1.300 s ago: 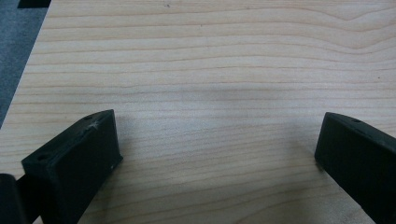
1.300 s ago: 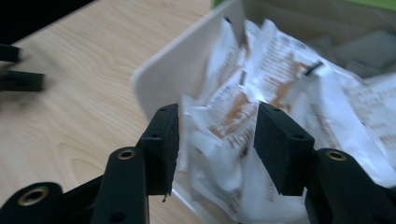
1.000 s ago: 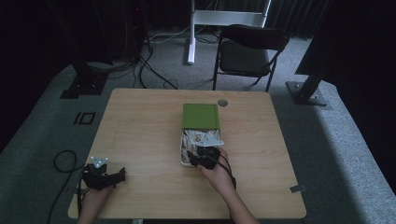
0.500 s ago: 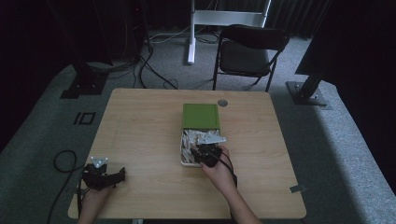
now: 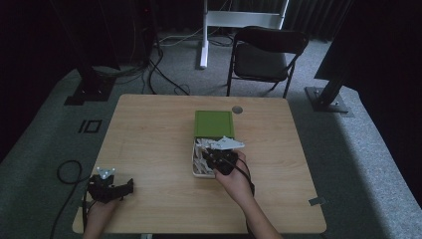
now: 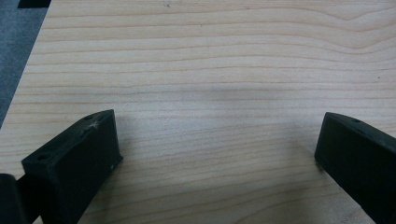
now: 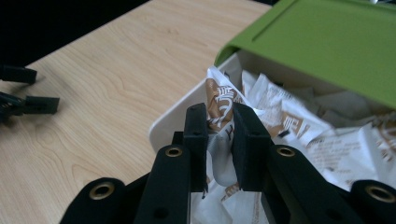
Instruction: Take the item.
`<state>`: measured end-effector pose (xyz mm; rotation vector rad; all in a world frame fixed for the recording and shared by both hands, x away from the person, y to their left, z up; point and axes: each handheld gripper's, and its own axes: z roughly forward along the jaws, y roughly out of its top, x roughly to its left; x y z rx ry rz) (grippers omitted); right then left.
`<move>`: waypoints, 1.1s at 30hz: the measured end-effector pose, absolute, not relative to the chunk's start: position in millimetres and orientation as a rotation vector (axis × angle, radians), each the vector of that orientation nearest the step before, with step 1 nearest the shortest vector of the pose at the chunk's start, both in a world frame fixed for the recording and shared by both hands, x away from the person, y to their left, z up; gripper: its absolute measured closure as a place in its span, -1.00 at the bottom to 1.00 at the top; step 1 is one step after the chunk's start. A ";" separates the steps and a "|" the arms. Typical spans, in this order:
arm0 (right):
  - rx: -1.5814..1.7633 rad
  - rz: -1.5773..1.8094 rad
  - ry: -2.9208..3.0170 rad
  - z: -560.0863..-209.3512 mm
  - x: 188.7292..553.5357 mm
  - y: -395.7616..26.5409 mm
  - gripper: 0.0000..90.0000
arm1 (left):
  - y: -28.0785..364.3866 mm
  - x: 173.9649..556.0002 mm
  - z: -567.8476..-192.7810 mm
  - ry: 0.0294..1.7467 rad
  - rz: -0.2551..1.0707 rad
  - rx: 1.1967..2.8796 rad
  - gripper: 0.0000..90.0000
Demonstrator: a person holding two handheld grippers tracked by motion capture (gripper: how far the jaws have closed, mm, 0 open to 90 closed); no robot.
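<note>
A dim recording studio or lab: black curtains (image 5: 45,40), grey carpet floor (image 5: 348,149), loose cables (image 5: 159,74), black metal stands (image 5: 331,94) and a folding chair (image 5: 266,55) beyond the pale wooden table (image 5: 159,149).

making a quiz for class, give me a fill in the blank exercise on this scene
1. The right gripper is shut on a white and brown ____ from the box.
2. The box's lid is ____ in colour.
3. The left gripper has its jaws ____ over the bare table.

Missing words: packet; green; open
</note>
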<state>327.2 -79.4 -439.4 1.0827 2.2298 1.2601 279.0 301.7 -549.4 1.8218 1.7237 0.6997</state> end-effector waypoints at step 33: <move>1.182 1.191 1.935 -407.1 358.4 -165.3 0.75 | 301.6 279.1 -549.5 1.723 0.701 1.820 -0.99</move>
